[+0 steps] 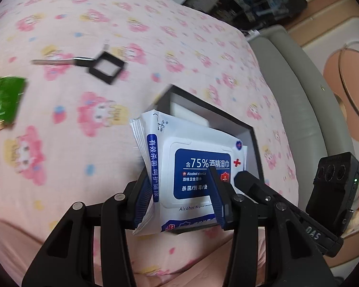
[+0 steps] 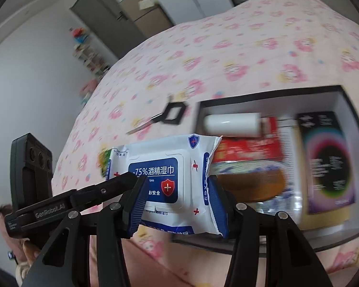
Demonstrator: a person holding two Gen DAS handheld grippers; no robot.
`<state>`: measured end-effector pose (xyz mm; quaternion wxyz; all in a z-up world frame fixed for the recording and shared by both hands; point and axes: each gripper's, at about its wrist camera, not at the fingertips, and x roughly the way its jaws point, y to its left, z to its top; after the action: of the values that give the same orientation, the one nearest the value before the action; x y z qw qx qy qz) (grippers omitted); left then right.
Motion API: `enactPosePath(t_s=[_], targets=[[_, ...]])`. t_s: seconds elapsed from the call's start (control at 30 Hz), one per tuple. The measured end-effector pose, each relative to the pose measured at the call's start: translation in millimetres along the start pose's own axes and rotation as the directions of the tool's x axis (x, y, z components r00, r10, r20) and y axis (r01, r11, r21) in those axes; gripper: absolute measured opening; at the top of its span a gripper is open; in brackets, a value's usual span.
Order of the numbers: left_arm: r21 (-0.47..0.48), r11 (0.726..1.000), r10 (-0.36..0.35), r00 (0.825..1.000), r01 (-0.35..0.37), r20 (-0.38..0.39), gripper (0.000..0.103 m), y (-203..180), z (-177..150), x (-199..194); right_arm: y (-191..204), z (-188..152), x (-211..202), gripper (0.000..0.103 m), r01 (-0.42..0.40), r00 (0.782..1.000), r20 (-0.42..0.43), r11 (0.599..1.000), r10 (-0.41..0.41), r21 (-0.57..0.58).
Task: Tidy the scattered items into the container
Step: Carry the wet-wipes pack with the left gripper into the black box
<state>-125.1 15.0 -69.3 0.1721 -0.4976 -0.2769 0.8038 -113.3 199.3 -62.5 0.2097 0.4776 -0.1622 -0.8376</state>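
Left wrist view: the left gripper [image 1: 179, 191] is clamped on the wipes pack [image 1: 191, 167], one blue pad on its side seam, the other across its printed face. The pack hangs over the near edge of the black box [image 1: 249, 134]. The other gripper's body [image 1: 287, 205] reaches in from the right toward the same pack. On the pink bedsheet [image 1: 83, 143], well apart from the box, lie the black-handled tool [image 1: 93, 63] and a green packet [image 1: 7, 98], both still to be collected.

Right wrist view: the right gripper [image 2: 177, 198] also grips the wipes pack [image 2: 162, 174], pads at both of its sides. The pack sits just beside the box [image 2: 342, 95], which already holds a white roll [image 2: 232, 124], a red carton [image 2: 251, 148] and a dark carton [image 2: 328, 162].

Procedure: carry the pack level over the box wall, lower it onto the contents, then open both sets of jaws together. Releasing one side early likely lets the soft pack swing and snag the rim.
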Motion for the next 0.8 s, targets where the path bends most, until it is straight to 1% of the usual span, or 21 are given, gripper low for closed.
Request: enactPosePath(t_s=[0.03,0.1,0.17,0.27,0.33,0.43,0.5,0.63,0.67,0.8], targets=[[0.018,1.0,-0.004,1.0,0.004,-0.007,0.046,-8,0,8,-9,-1,-2,0.046,0.026,1.0,0.015,1.0,-0.026,0.008],[0.052,0.998,0.022,0.999,-0.02,-0.03,0.046,-20,0,24,-26,-1,-5,0.046,0.067,0.997,0.037,0.997,-0.068,0.03],[0.076,0.996,0.049,0.997,-0.045,-0.056,0.046,-29,1,40,-44,2,-4,0.046,0.07,0.997,0.034,0.995,-0.073,0.065],[0.087,0.994,0.08,0.992,-0.071,-0.098,0.046,-36,5,64,-65,8,0,0.046,0.069,0.997,0.03,0.993,-0.072,0.1],[0.103,0.989,0.115,0.987,-0.103,-0.111,0.046,-39,6,76,-76,8,6,0.046,0.073,0.997,0.015,0.99,-0.076,0.121],[0.132,0.977,0.186,0.975,-0.17,-0.122,0.046,-44,5,92,-91,8,17,0.046,0.076,0.997,-0.016,0.986,-0.075,0.149],[0.128,0.972,0.215,0.968,-0.199,-0.13,0.046,-43,8,101,-95,10,25,0.044,0.096,0.995,-0.043,0.984,-0.09,0.152],[0.12,0.962,0.263,0.954,-0.247,-0.143,0.046,-44,17,114,-99,24,35,0.043,0.098,0.994,-0.071,0.985,-0.088,0.142],[0.124,0.957,0.278,0.95,-0.261,-0.143,0.047,-45,18,117,-104,24,37,0.043,0.091,0.994,-0.074,0.983,-0.08,0.157],[0.162,0.929,0.355,0.925,-0.333,-0.134,0.048,-52,17,125,-122,22,47,0.043,0.07,0.994,-0.092,0.975,-0.051,0.213]])
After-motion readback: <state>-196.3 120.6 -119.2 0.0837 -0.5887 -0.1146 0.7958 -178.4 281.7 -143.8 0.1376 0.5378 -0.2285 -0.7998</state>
